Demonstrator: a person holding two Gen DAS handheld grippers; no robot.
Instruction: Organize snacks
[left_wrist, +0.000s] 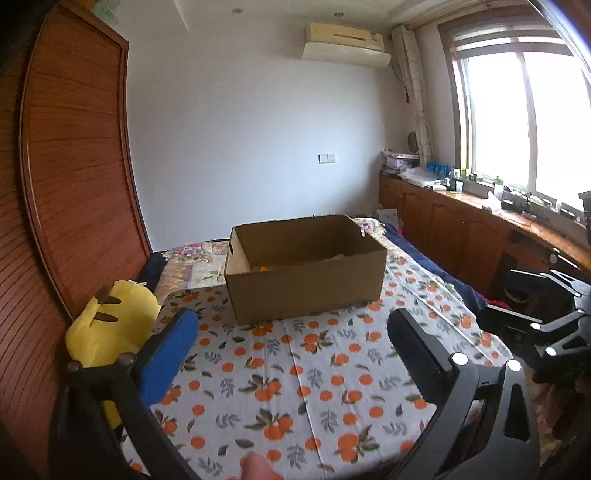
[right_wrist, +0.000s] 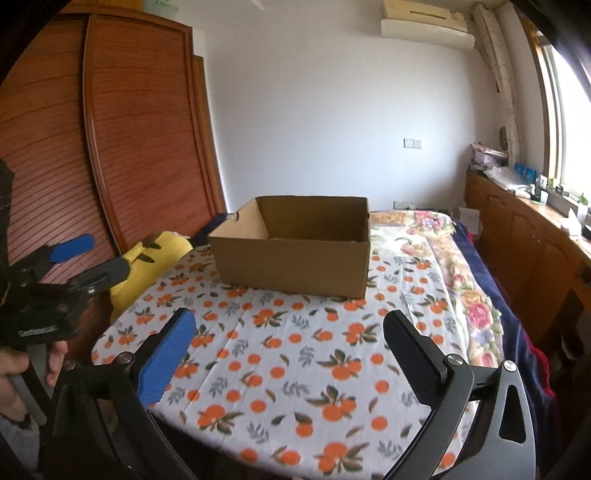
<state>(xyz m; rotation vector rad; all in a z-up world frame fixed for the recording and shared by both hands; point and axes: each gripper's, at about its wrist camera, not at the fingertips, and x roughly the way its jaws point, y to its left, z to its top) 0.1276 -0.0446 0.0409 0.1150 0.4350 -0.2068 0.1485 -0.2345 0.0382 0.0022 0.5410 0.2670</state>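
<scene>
Seen w/ both jaws spread wide, nothing held: left gripper (left_wrist: 291, 332), right gripper (right_wrist: 290, 332). Cardboard box (left_wrist: 304, 267) open on orange-print cloth (left_wrist: 314, 369), snacks barely visible inside. Likely near done; no loose snacks visible on cloth.

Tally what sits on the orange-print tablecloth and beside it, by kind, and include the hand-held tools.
Cardboard box: 1
Yellow plush toy: 1
Left tool, open and empty: 1
Right tool, open and empty: 1
Total: 4
</scene>
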